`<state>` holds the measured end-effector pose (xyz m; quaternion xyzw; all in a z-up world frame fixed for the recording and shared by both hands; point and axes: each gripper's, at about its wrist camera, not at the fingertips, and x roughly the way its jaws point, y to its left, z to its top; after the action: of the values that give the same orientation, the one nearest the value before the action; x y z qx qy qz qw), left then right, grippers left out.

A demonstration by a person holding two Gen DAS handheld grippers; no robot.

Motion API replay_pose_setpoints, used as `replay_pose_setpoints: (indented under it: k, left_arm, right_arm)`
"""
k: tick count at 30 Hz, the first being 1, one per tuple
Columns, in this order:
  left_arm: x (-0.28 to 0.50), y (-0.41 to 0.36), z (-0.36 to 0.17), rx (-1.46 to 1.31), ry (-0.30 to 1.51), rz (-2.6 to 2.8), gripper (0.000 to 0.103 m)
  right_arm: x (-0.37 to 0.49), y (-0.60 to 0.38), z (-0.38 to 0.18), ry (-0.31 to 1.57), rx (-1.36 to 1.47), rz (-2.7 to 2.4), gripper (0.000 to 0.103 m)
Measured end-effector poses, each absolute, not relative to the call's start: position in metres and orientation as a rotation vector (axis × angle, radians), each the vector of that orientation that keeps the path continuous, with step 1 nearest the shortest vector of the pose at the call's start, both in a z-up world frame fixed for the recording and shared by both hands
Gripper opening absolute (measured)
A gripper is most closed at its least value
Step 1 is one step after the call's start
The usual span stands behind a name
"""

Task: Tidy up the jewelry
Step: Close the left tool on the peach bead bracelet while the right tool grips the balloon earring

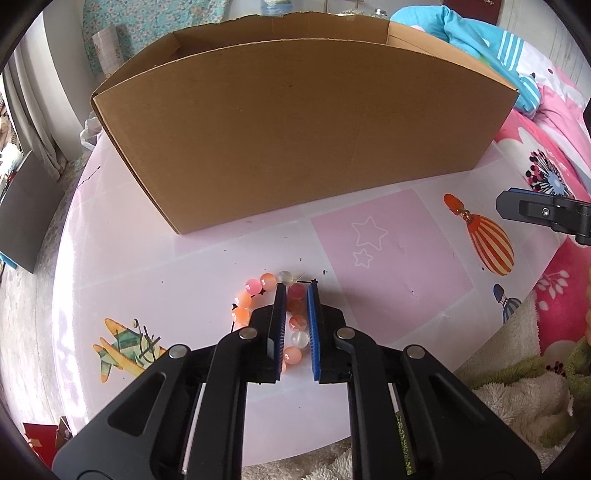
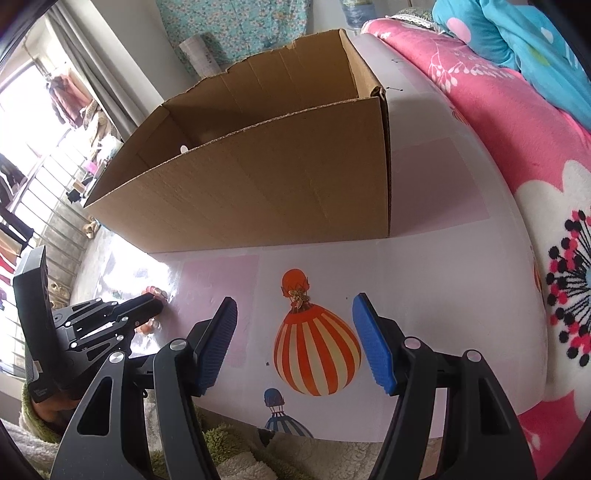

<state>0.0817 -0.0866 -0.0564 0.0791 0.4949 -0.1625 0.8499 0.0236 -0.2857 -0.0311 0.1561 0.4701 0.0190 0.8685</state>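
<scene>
Now | cardboard box (image 2: 258, 177): contents hidden | left claw (image 1: 297, 325) pinching bead bracelet (image 1: 258, 291) | right claw (image 2: 295, 343) spread

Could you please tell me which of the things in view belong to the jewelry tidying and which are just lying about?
Part of the job:
bead bracelet, between the fingers of the left gripper
small gold charm on the table, ahead of the open right gripper
cardboard box

Just lying about:
pink blanket
fluffy rug
blue cloth
</scene>
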Motion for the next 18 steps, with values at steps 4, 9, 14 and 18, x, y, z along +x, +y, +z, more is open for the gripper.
replay_pose_setpoints:
  k: [4,9,14,18]
  left_arm:
    - [0.081,-0.086,-0.056,0.169,1.042,-0.342,0.01]
    - [0.08,-0.083,-0.053,0.17,1.041,-0.342,0.01]
    - [0.08,-0.081,-0.052,0.169,1.038,-0.342,0.01]
    - [0.079,-0.078,-0.053,0.163,1.035,-0.346,0.01]
  right_arm:
    - [0.023,-0.287,-0.029,0.973,0.318,0.034,0.064]
    - [0.025,-0.282,-0.029,0.962,0.283,0.035,0.063]
    - [0.027,-0.269,-0.034,0.964,0.227,0.053,0.055]
    - [0.03,-0.261,-0.039,0.973,0.171,0.049,0.048]
